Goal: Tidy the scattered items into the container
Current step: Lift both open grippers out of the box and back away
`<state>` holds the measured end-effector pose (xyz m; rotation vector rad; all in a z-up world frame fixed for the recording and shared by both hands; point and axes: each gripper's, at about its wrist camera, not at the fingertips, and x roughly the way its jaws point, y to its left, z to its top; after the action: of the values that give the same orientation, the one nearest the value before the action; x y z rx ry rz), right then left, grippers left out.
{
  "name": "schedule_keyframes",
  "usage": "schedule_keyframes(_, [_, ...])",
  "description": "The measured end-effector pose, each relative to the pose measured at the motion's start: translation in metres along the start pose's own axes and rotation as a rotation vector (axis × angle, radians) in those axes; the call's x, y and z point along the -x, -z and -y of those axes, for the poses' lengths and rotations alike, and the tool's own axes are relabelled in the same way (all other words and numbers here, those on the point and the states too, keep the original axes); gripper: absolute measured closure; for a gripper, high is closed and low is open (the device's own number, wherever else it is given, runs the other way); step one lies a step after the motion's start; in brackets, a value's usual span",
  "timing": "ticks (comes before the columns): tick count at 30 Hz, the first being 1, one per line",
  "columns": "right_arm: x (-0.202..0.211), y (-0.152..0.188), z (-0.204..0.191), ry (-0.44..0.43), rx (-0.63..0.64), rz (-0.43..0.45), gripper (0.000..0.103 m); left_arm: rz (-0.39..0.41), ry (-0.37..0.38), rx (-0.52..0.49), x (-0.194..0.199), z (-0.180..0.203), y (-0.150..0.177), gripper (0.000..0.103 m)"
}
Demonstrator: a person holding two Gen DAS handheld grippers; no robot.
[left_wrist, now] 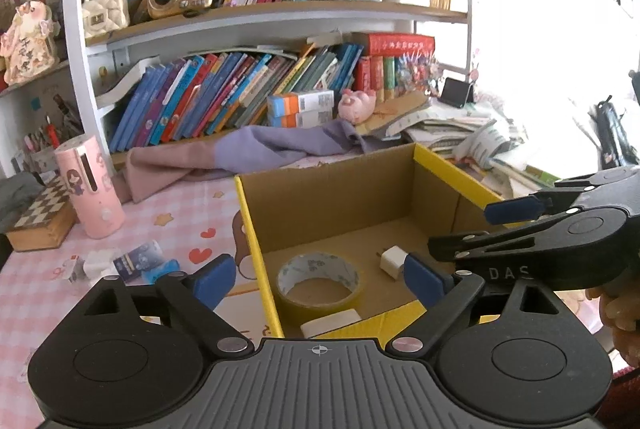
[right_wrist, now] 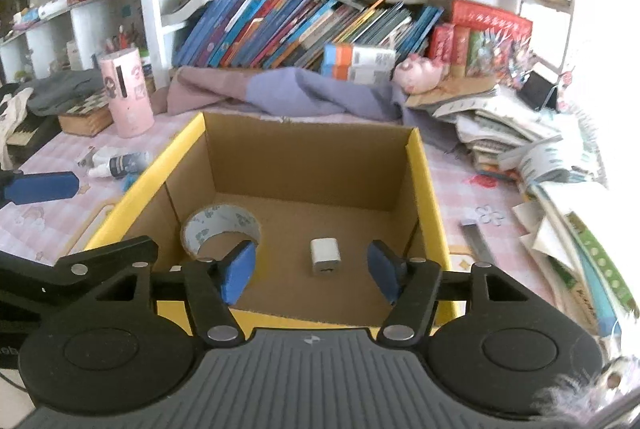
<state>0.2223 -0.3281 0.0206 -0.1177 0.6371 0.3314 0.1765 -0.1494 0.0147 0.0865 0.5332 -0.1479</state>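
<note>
Left wrist view: left gripper (left_wrist: pixel 320 279) spread, empty; its body hides part of the white block (left_wrist: pixel 330 321) in the box (left_wrist: pixel 448 161). Right gripper (right_wrist: pixel 312 271) spread, empty.

1. In the right wrist view the box (right_wrist: pixel 424 165) fills the centre of the frame.
2. Inside it, the tape roll (right_wrist: pixel 220 225) lies at the left and the charger (right_wrist: pixel 326 255) at the middle.
3. The bottles (right_wrist: pixel 116 163) lie on the table (right_wrist: pixel 452 189), left of the box.
4. The bookshelf (right_wrist: pixel 304 29) stands behind, in the upper part of the frame.
</note>
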Motion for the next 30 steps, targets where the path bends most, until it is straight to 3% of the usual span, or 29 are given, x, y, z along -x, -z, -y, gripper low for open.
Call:
schedule_keyframes(11, [0.044, 0.028, -0.025, 0.132, -0.066, 0.050, 0.039, 0.050, 0.099, 0.025, 0.038, -0.017, 0.024, 0.010])
schedule_keyframes(20, [0.081, 0.053, -0.061, 0.195, -0.079, 0.070, 0.038, 0.063, 0.091, 0.054, 0.073, -0.036, 0.046, 0.010])
schedule_keyframes(30, [0.110, 0.083, -0.092, 0.262, -0.125, 0.050, 0.036, 0.016, 0.141, -0.006, 0.097, -0.047, 0.068, 0.006])
